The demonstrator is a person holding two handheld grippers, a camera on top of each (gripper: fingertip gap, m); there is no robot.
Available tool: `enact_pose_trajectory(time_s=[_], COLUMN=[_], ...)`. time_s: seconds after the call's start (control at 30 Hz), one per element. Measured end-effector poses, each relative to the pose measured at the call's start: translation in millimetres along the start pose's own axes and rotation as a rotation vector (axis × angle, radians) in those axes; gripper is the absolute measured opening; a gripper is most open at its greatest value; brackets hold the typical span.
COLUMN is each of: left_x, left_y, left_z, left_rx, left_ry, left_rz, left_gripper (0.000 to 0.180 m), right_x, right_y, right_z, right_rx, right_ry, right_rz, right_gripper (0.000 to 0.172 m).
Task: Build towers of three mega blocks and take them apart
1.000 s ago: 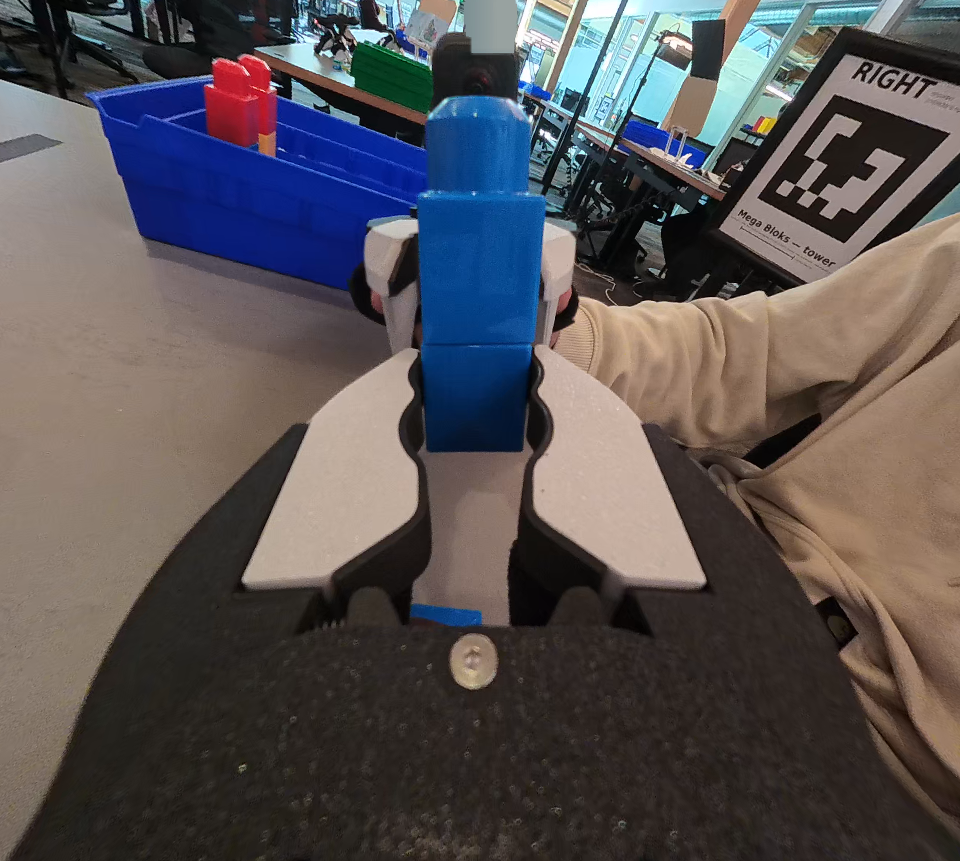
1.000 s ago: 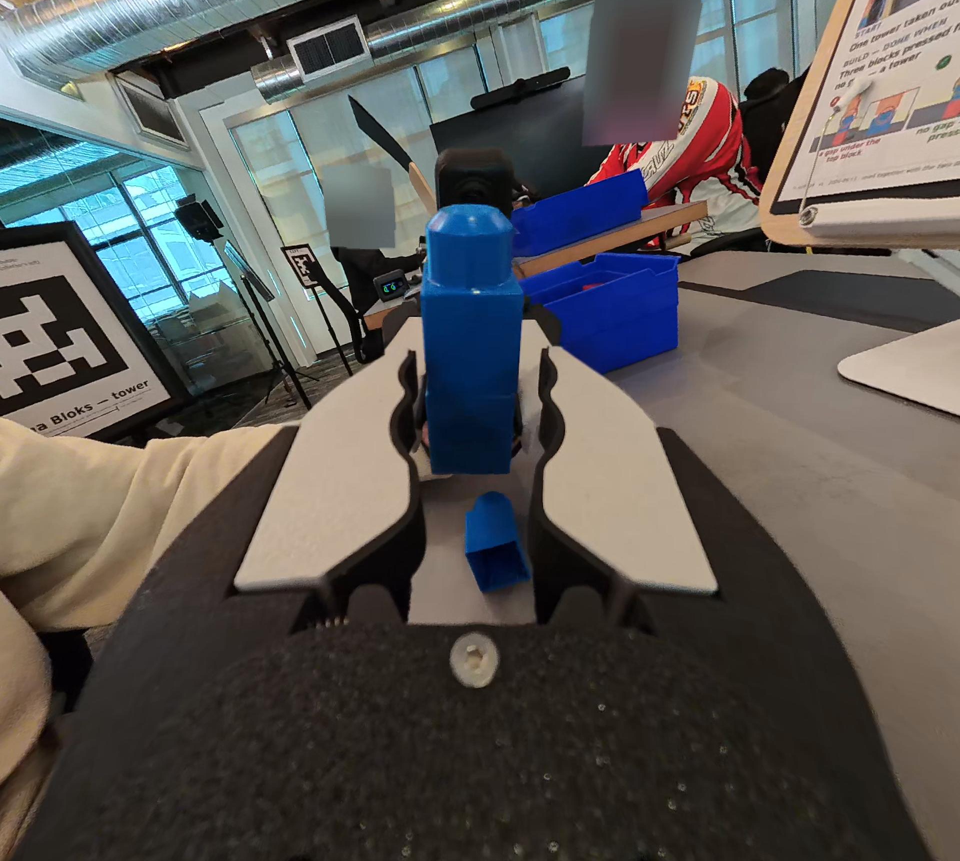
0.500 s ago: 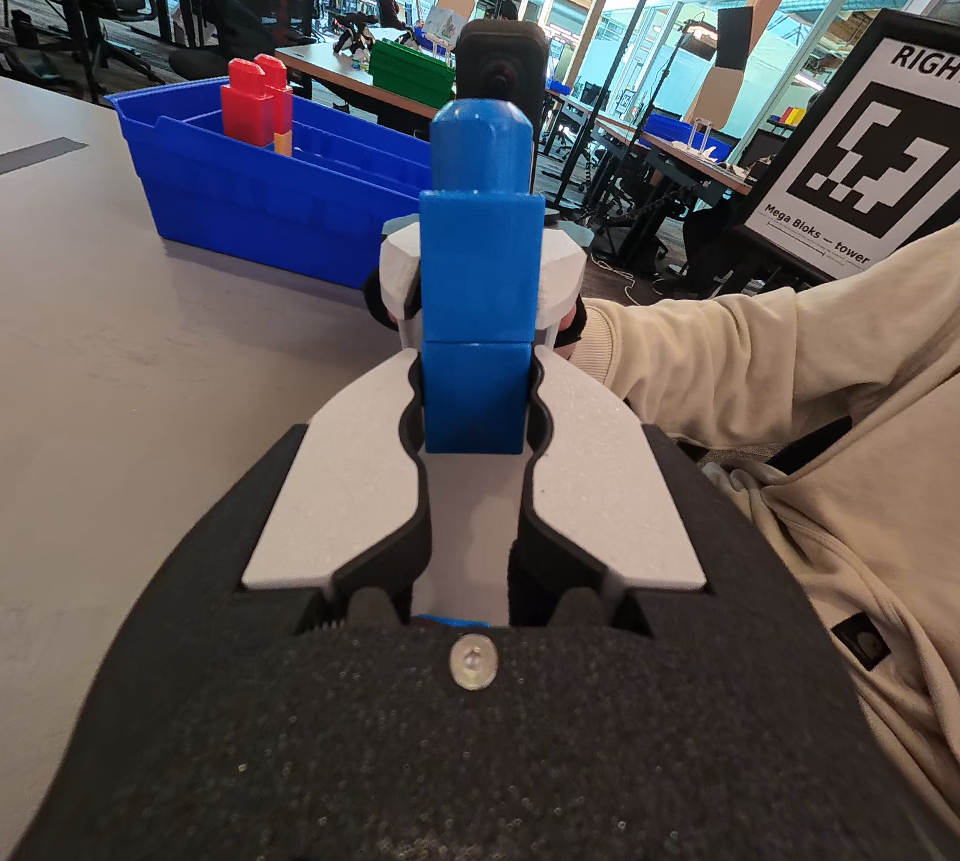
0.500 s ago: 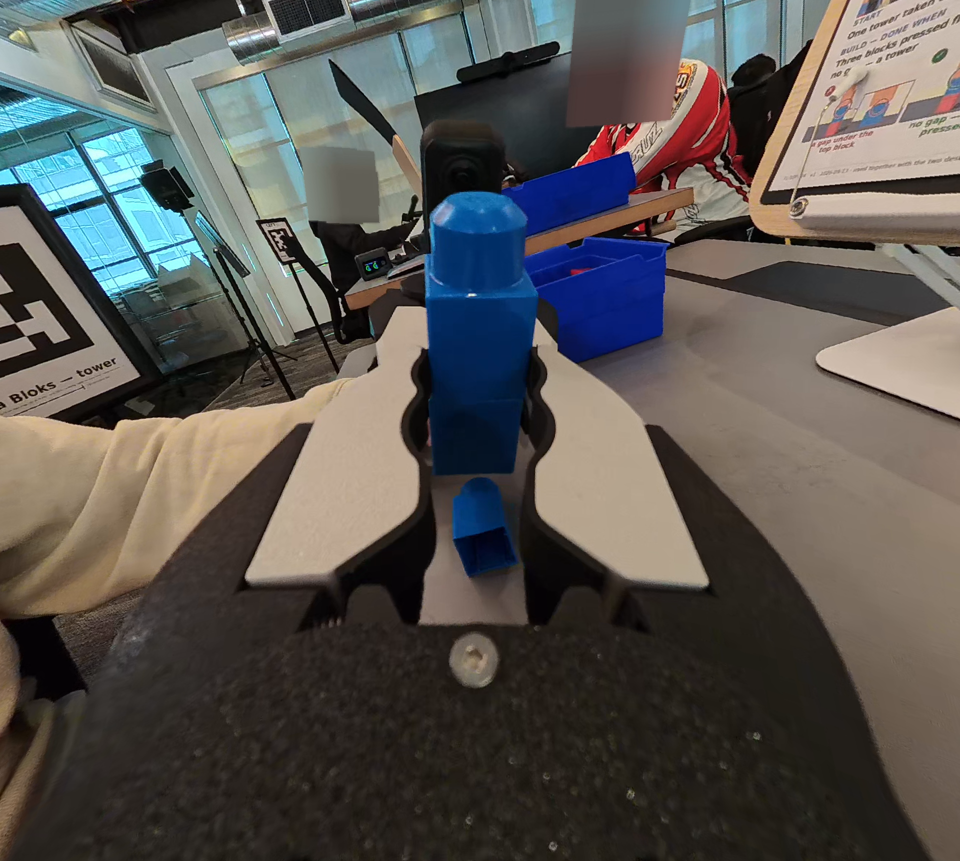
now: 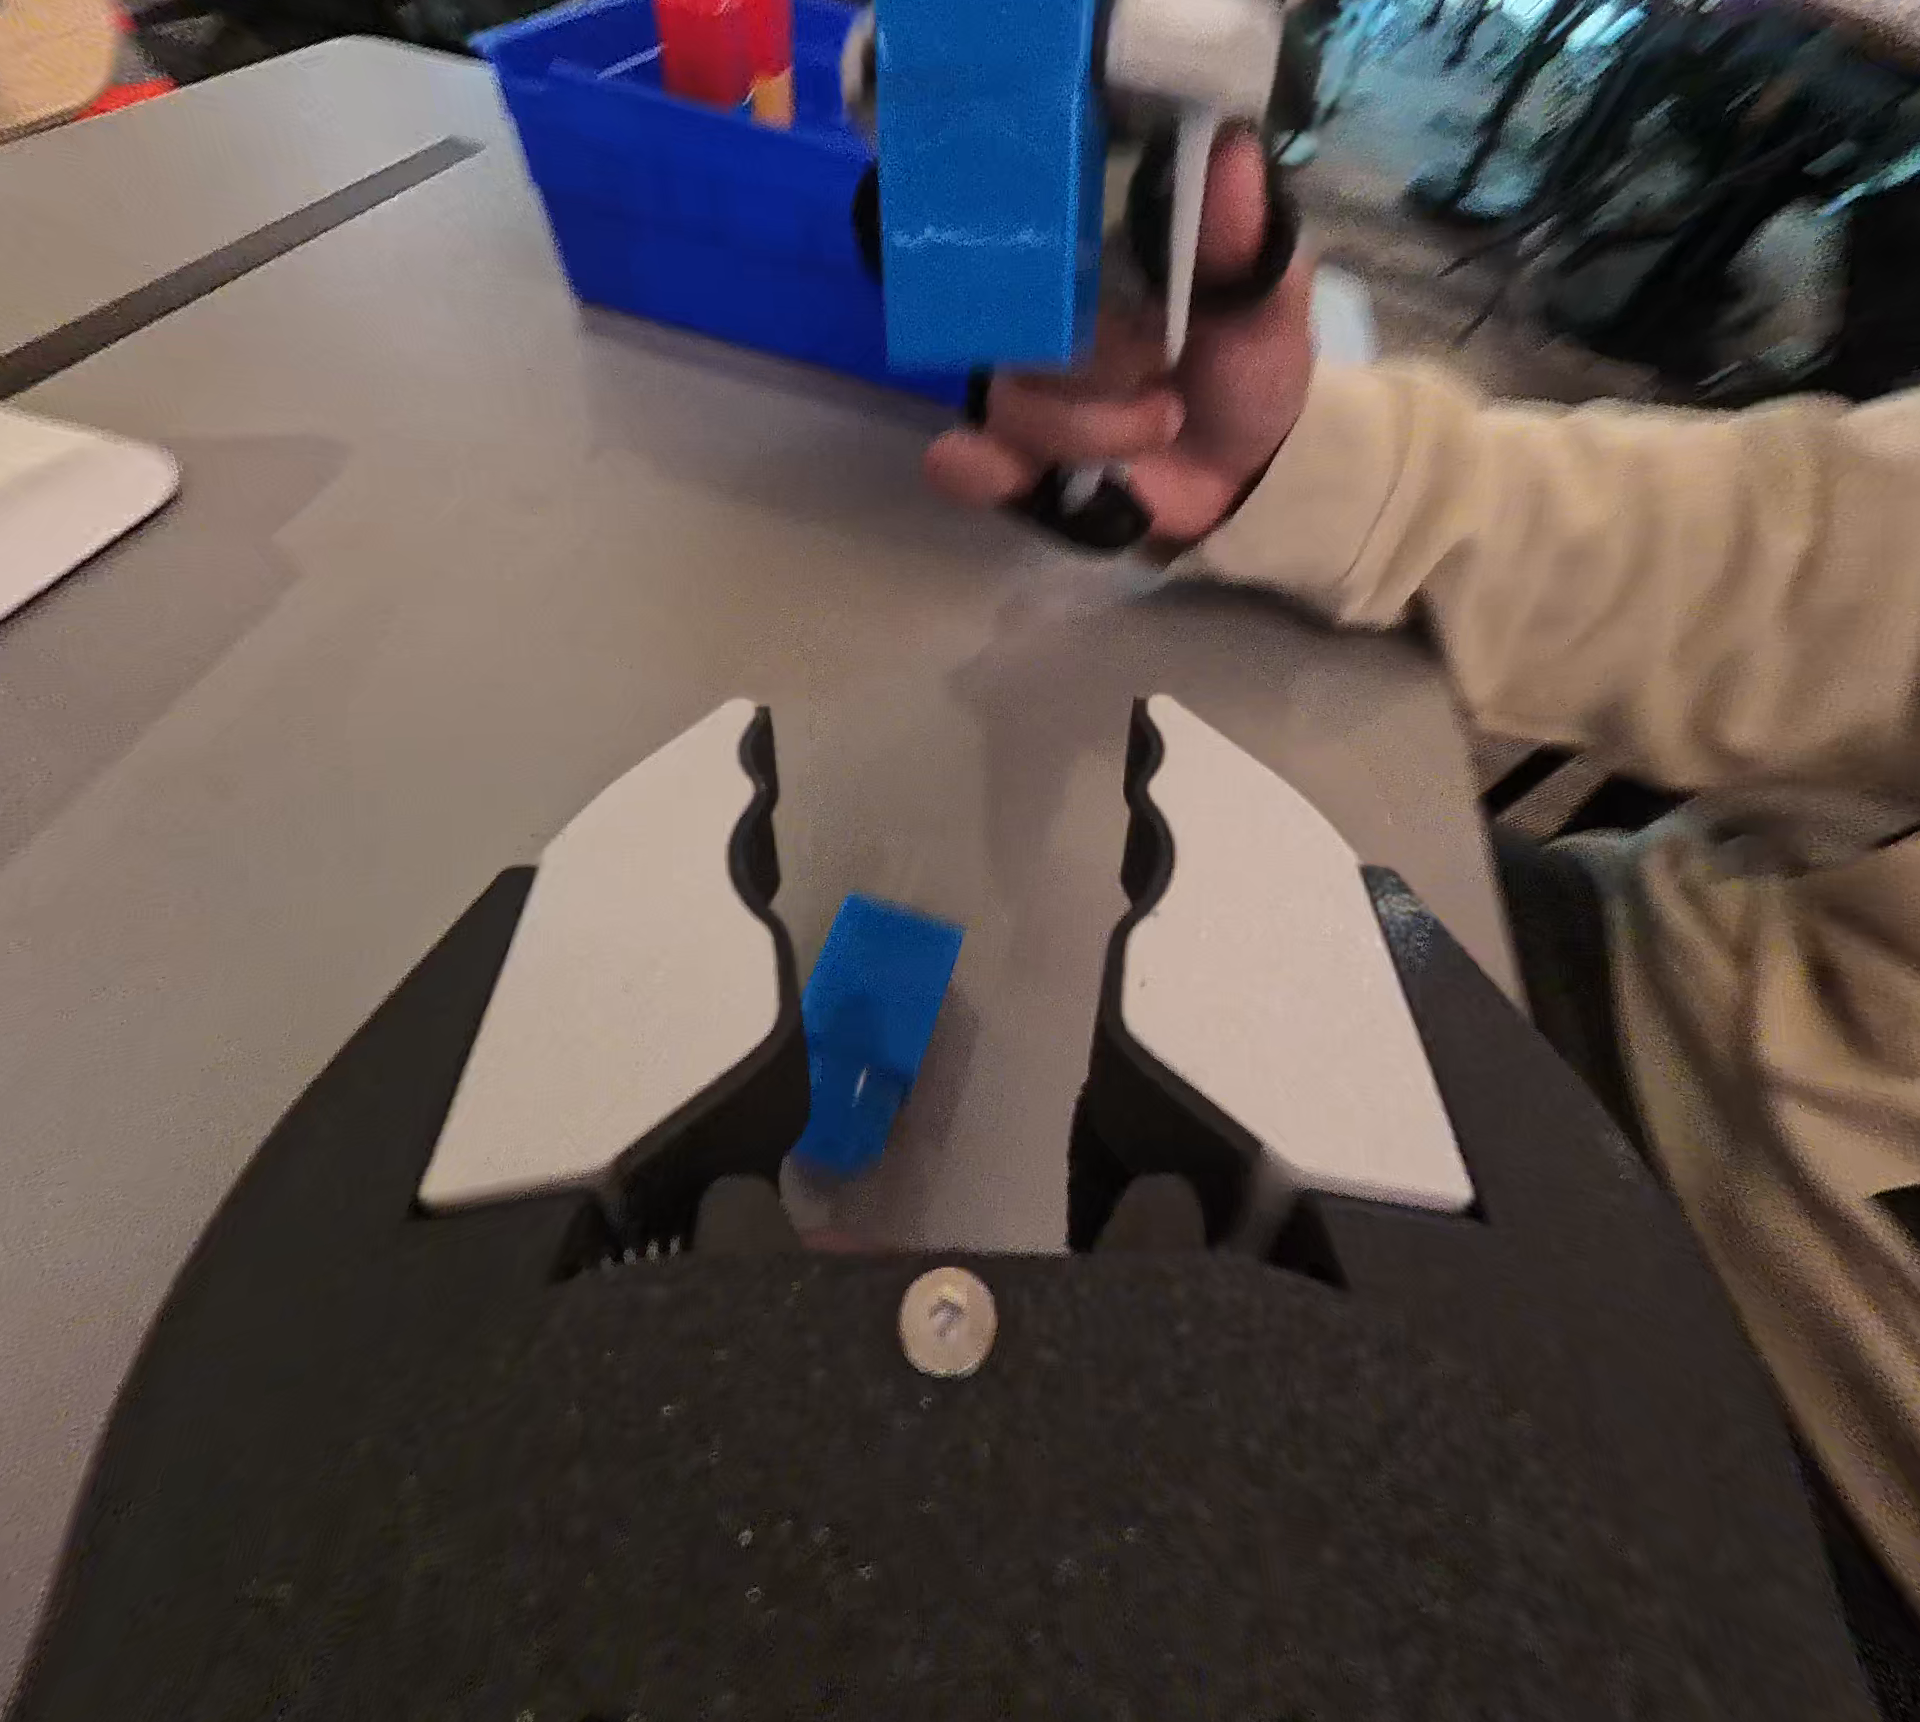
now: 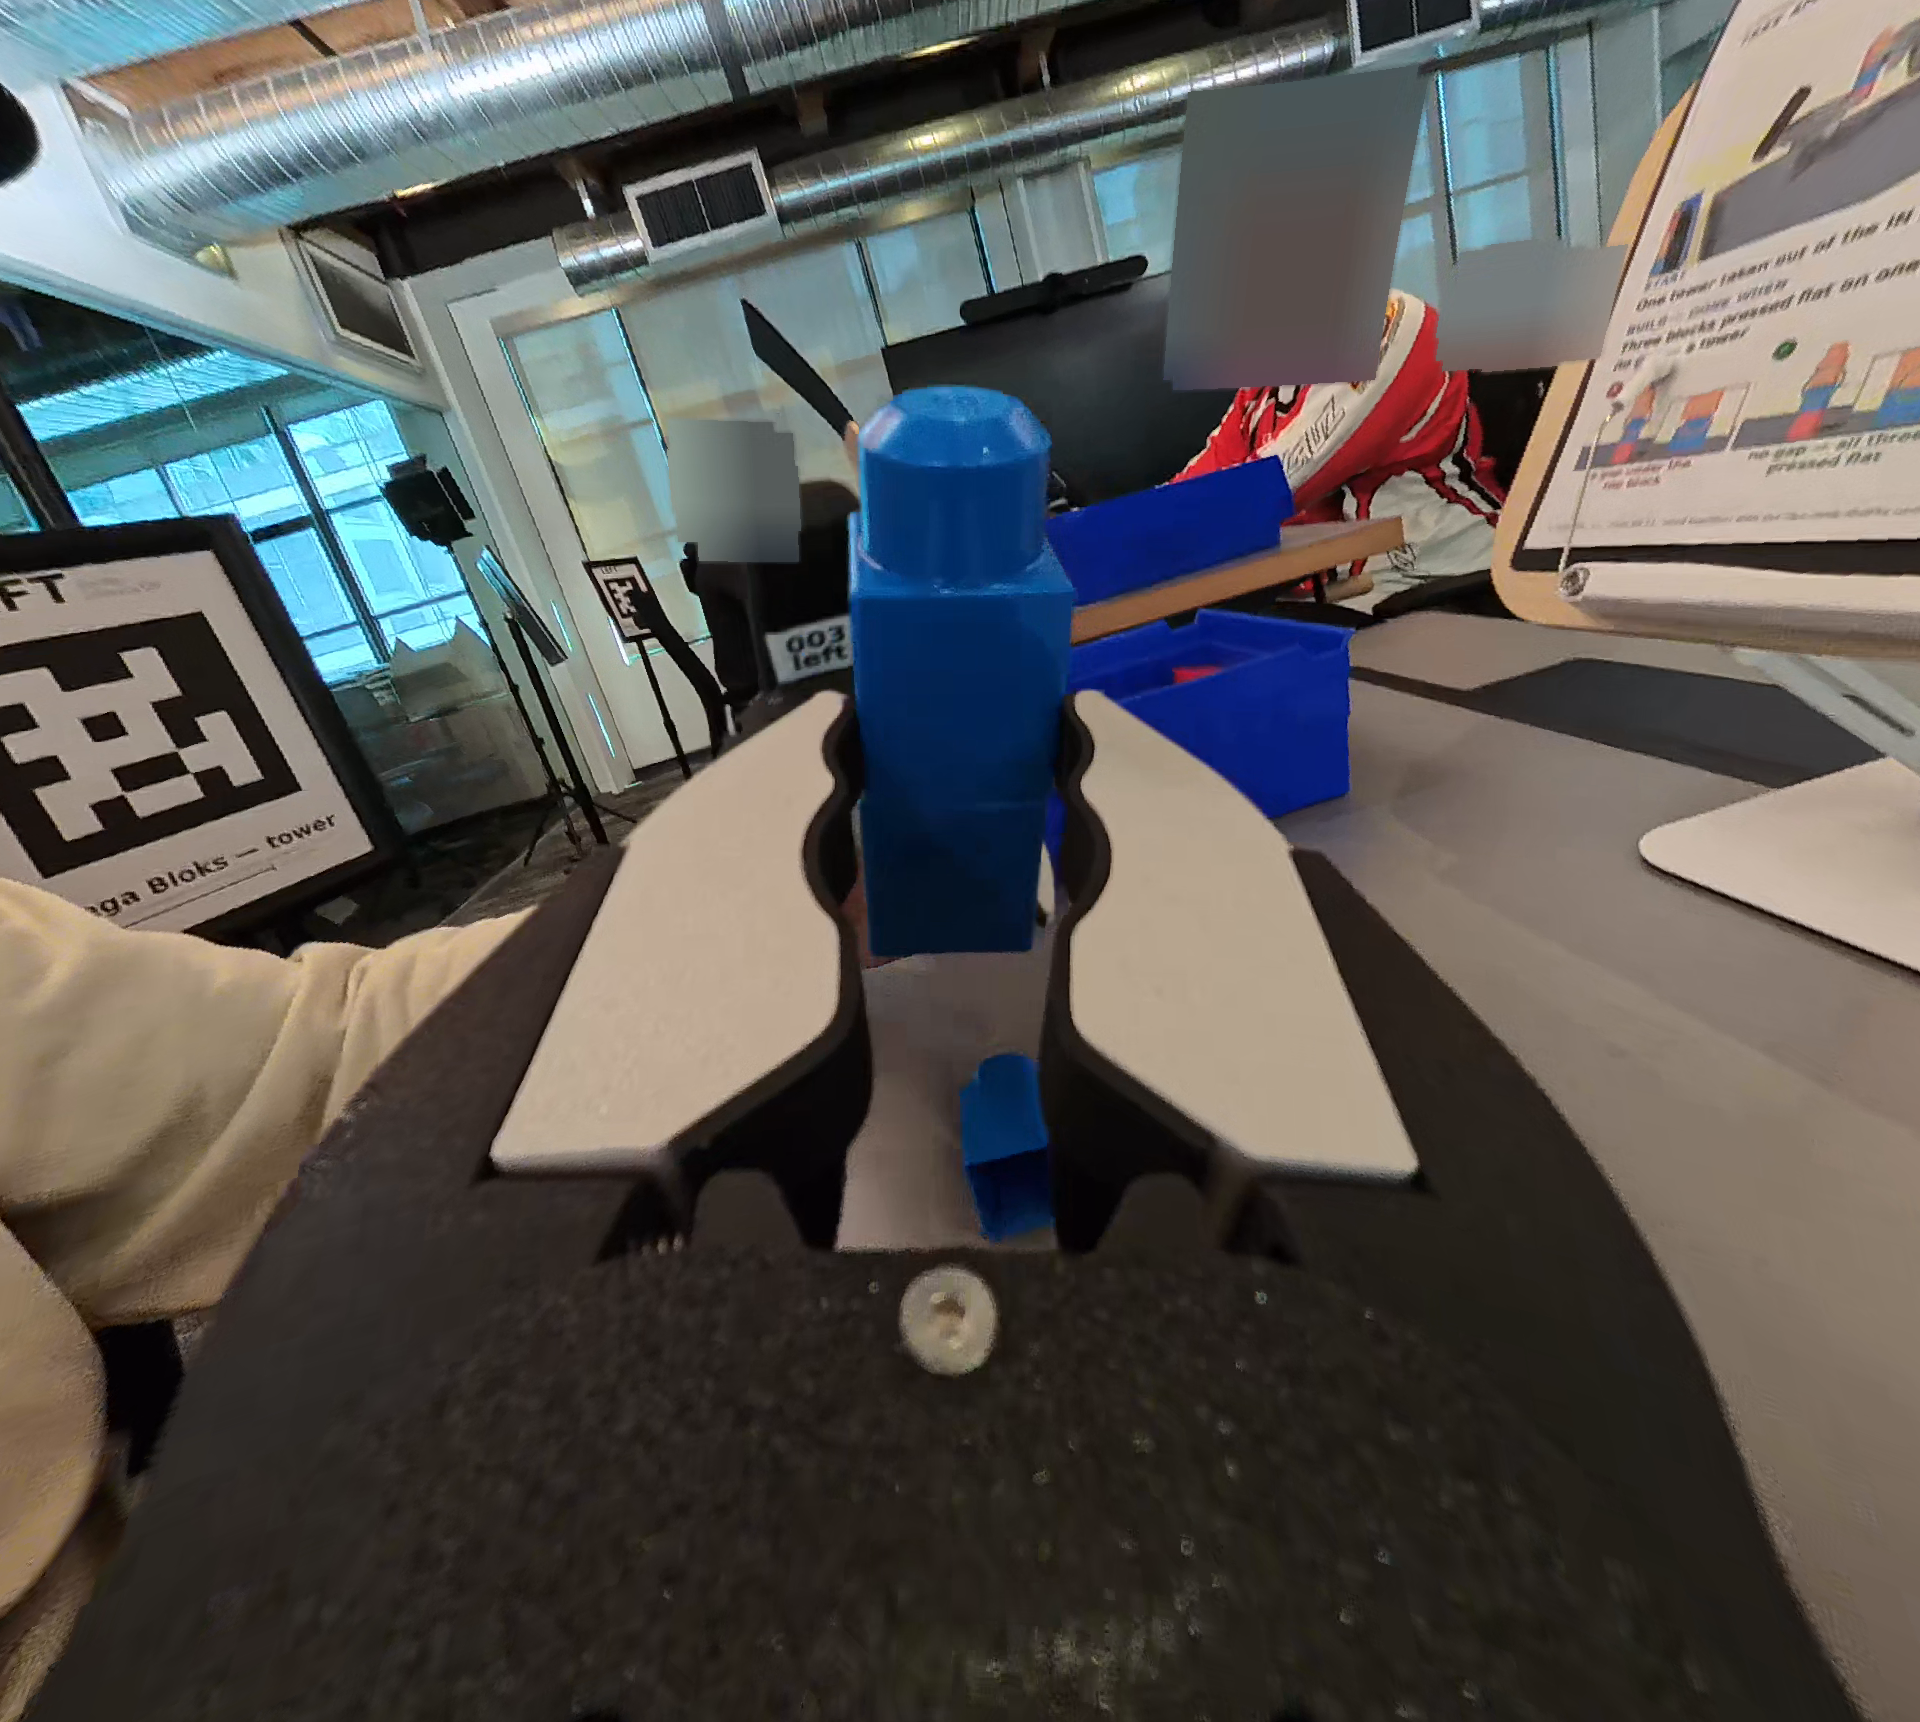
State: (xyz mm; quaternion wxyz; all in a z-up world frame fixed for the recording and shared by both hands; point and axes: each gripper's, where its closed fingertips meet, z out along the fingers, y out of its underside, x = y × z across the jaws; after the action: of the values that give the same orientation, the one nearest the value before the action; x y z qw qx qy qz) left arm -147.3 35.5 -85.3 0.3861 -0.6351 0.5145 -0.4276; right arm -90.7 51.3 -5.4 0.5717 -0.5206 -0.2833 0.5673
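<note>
My left gripper [image 5: 948,716] is open and empty above the grey table [image 5: 416,633]. A single blue block [image 5: 878,1033] lies on its side on the table, below and between my left fingers, untouched. My right gripper [image 6: 956,722] is shut on a stack of two blue blocks [image 6: 951,685], both pads pressing its sides, held upright above the table. The same stack [image 5: 982,83] shows high in the left wrist view, well ahead of my left fingertips. The lying blue block [image 6: 1003,1147] also shows in the right wrist view, under the stack.
A blue bin [image 5: 675,186] holding red blocks [image 5: 722,10] stands at the far side of the table. A white stand base [image 6: 1808,851] and an instruction board [image 6: 1766,270] are on the right. A framed marker sign [image 6: 135,737] is off the left. A person's cream sleeve [image 5: 1558,529] crosses the table.
My left gripper opened and let go of the bottom of the blue stack, then drew back and tilted down. My right gripper keeps the stack and has raised it.
</note>
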Motion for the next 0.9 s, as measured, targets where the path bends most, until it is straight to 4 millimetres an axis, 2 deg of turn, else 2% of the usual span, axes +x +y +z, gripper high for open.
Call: enact_pose_trajectory(time_s=[0.1,0.2,0.37,0.43,0.57,0.6,0.63,0.77,0.83,0.9], left_x=[-3,-8,-20,-27,-27,-24,-21,-15,-3,6], left_y=[32,52,85,91,100,103,104,101,83,57], left_z=[-16,-21,-10,-5,6,8,9,15,13,2], left_rx=[-0.165,-0.273,-0.354,-0.349,-0.382,-0.403,-0.412,-0.406,-0.336,-0.301], left_ry=[-0.133,-0.191,-0.205,-0.206,-0.125,-0.099,-0.088,-0.101,-0.072,-0.07], left_rz=[0.083,0.108,0.031,0.001,-0.058,-0.046,-0.014,0.082,0.055,0.06], left_gripper=[0.064,0.064,0.065,0.065,0.061,0.052,0.039,0.037,0.037,0.037], right_x=[-6,-10,-12,-12,-12,-12,-12,-9,-5,-5], right_y=[-3,-3,-2,-2,1,2,2,4,9,13], right_z=[-1,2,1,1,2,2,2,2,2,4], right_rx=[0.008,0.004,-0.001,-0.001,-0.015,-0.018,-0.021,-0.034,-0.062,-0.089], right_ry=[-0.013,-0.037,-0.045,-0.049,-0.054,-0.055,-0.057,-0.045,-0.023,-0.025], right_rz=[-0.013,0.0,0.0,0.005,0.005,0.005,0.006,0.009,0.016,0.023], right_gripper=[0.036,0.035,0.036,0.035,0.036,0.036,0.036,0.036,0.036,0.036])
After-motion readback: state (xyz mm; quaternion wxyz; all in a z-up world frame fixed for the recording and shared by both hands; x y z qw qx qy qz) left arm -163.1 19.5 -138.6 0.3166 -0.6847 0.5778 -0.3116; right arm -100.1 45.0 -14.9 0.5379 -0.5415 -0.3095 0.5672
